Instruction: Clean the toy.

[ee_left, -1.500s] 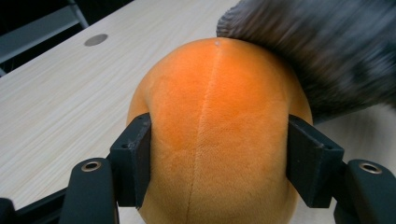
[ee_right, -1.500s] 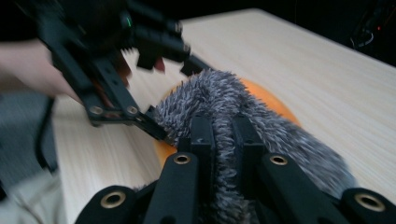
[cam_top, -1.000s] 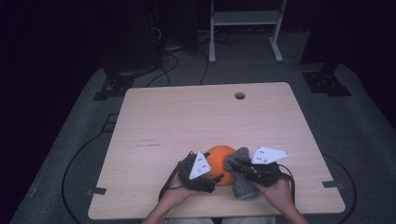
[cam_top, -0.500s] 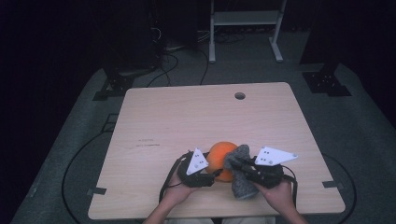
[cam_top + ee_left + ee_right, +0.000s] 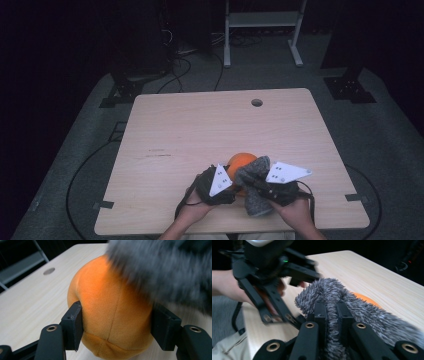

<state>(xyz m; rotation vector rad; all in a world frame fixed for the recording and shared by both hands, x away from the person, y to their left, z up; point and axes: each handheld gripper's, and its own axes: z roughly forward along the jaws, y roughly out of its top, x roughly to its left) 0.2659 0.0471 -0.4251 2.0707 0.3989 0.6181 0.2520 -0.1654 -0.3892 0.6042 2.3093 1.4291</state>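
Note:
An orange plush ball (image 5: pixel 241 161) rests on the wooden table (image 5: pixel 200 130) near its front edge. My left gripper (image 5: pixel 233 183) has just closed its jaws, and its pads (image 5: pixel 73 325) now press both sides of the ball (image 5: pixel 110 312). A grey fuzzy cloth (image 5: pixel 252 177) drapes against the ball's right side and hangs toward the table edge. My right gripper (image 5: pixel 256 184) is shut on that cloth (image 5: pixel 362 310), with the fabric pinched between its jaws (image 5: pixel 331 315). The left gripper (image 5: pixel 274 272) looms close by in the right gripper view, and the ball (image 5: pixel 364 298) peeks out behind the cloth.
A round cable hole (image 5: pixel 257 102) sits near the table's far edge. A white metal stand (image 5: pixel 262 20) and black stand feet (image 5: pixel 125 90) are on the floor beyond, with cables around. The person's hands (image 5: pixel 295 215) enter over the front edge.
The left jaws have closed in on the orange ball. The right gripper with the grey cloth has shifted only slightly.

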